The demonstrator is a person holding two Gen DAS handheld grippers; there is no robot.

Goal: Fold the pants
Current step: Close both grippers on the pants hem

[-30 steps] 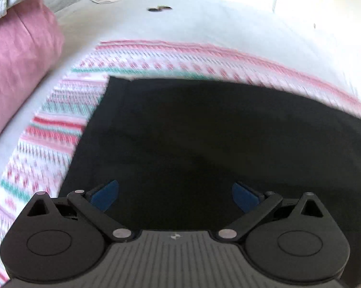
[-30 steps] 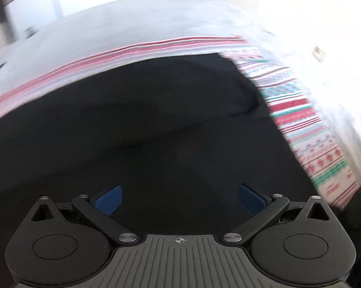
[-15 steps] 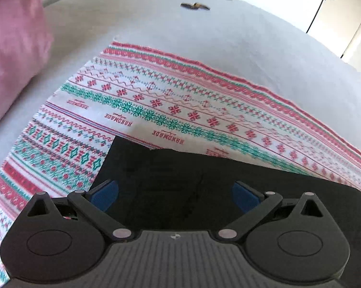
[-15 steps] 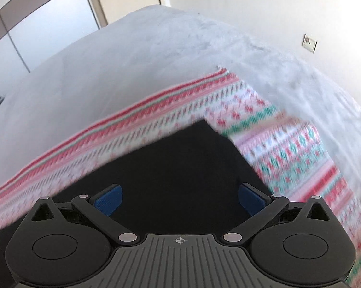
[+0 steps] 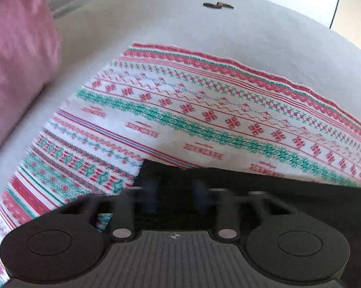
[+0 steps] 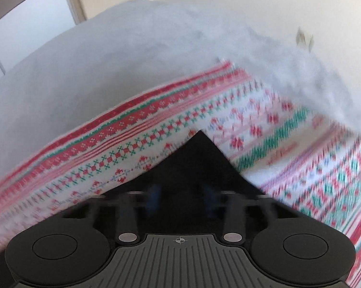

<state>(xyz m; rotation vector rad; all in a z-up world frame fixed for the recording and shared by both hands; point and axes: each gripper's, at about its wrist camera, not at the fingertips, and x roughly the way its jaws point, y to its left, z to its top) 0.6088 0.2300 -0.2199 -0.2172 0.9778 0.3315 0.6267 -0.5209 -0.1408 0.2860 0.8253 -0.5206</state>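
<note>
Pants (image 5: 264, 199), black and lying flat, sat on a patterned cloth (image 5: 180, 110) woven in red, green and white bands, and the cloth itself was spread over a pale grey bed surface (image 5: 204, 31). In the left wrist view one corner of the dark fabric showed just ahead of the left gripper (image 5: 174, 192), with the garment's far edge running off to the right under the tool's body. The blue fingers (image 5: 151, 194) of that gripper were smeared by motion blur; they stood close together with a narrow gap between them, over the fabric near its corner, and I could not tell whether they had caught any cloth. A pink pillow (image 5: 17, 55) lay at the left edge of the bed, beside the patterned cloth, and a small dark object (image 5: 217, 5) rested on the bed well beyond it, too small to identify.

In the right wrist view another corner of the pants (image 6: 199, 165) pointed away from the camera like a dark triangle, resting on the patterned cloth (image 6: 132, 148), which was heavily blurred on the right side. The right gripper (image 6: 180, 194) hovered over that corner, its blue fingers (image 6: 154, 195) likewise blurred and drawn near each other with a slim gap left; whether they pinched the fabric could not be made out. Beyond the cloth the grey bed (image 6: 108, 60) rose toward a pale wall (image 6: 252, 4) and a light door (image 6: 29, 19) at the upper left
</note>
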